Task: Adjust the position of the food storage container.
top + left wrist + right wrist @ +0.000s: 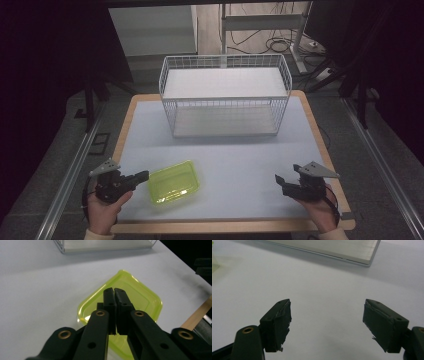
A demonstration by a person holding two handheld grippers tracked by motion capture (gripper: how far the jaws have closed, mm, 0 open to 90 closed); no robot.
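My left gripper [143,175] at lower left, jaws pressed together, tips over near rim of green tray [174,182]. My right gripper [280,181] lower right, jaws spread, well apart from tray.

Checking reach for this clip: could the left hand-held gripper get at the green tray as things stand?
Probably yes. The left hand-held gripper sits right at the green tray, its tips over the tray's rim, with nothing between. Its jaws are shut, so they would need opening first.
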